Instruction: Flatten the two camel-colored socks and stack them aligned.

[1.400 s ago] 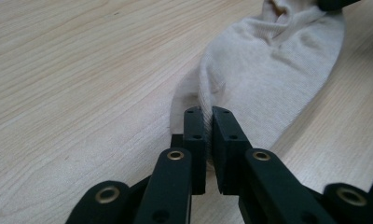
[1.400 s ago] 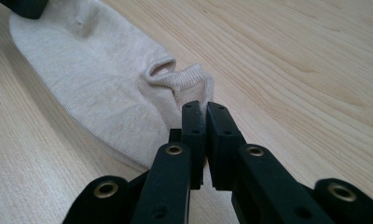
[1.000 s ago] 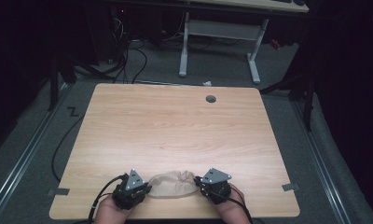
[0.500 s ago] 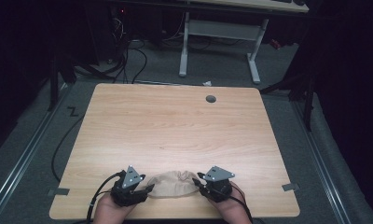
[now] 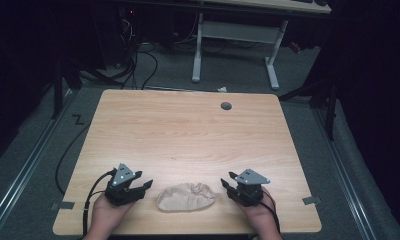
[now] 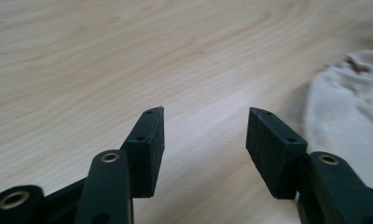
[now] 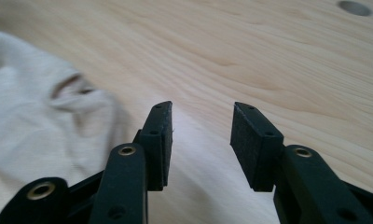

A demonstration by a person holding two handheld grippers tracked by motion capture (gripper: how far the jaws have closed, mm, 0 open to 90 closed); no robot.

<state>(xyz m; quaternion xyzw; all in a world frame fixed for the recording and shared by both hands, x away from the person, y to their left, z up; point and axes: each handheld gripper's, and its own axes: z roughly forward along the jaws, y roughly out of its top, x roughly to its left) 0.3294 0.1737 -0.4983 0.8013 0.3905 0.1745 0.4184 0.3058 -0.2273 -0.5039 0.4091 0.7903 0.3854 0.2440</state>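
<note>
A beige cloth (image 5: 186,197) lies crumpled flat on the wooden table (image 5: 188,135) near its front edge, free of both grippers. My left gripper (image 5: 147,184) sits just left of it, open; its jaws have just been opening and nothing is between them (image 6: 205,135). The cloth (image 6: 348,121) lies off to the right of those jaws. My right gripper (image 5: 227,180) rests to the right of the cloth, open too, jaws just opened with bare wood between them (image 7: 201,135). The cloth (image 7: 40,116) shows to the left of the right jaws.
A round cable hole (image 5: 226,106) sits near the table's far edge (image 7: 355,7). Cables trail from both grippers off the front edge. Beyond the table stand a white desk frame (image 5: 233,35) and floor cables (image 5: 133,65).
Both grippers have let go of the cloth and opened. The left has moved left and the right has moved right. The cloth now lies loose between them.
</note>
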